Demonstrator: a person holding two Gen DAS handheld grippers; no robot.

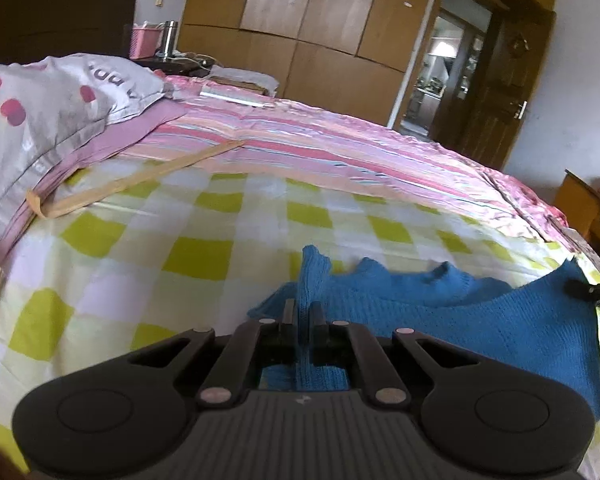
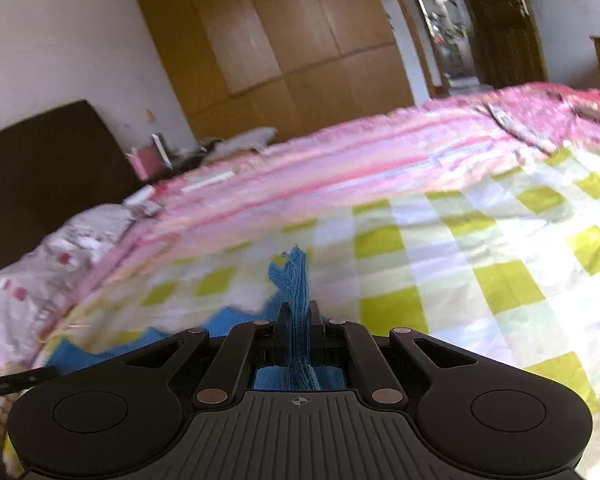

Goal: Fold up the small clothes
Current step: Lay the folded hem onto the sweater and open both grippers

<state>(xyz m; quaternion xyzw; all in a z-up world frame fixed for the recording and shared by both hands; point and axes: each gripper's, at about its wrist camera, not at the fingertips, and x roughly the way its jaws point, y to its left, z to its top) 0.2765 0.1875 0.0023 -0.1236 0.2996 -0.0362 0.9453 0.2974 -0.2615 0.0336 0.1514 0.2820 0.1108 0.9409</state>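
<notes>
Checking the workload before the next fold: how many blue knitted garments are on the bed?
1. The blue knitted garment lies on the checked sheet, its edges pinched by both grippers. More may lie out of view.

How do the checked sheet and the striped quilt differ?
The checked sheet has green and white squares; the striped quilt has pink stripes. The sheet lies nearer, under the blue knit garment; the quilt lies beyond it. Both lie spread on the bed.

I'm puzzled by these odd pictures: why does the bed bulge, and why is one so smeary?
Both views: fisheye lenses bow the bed and wardrobe. Right wrist view: motion blur smears the pink quilt; the blue knit garment stays sharp.
</notes>
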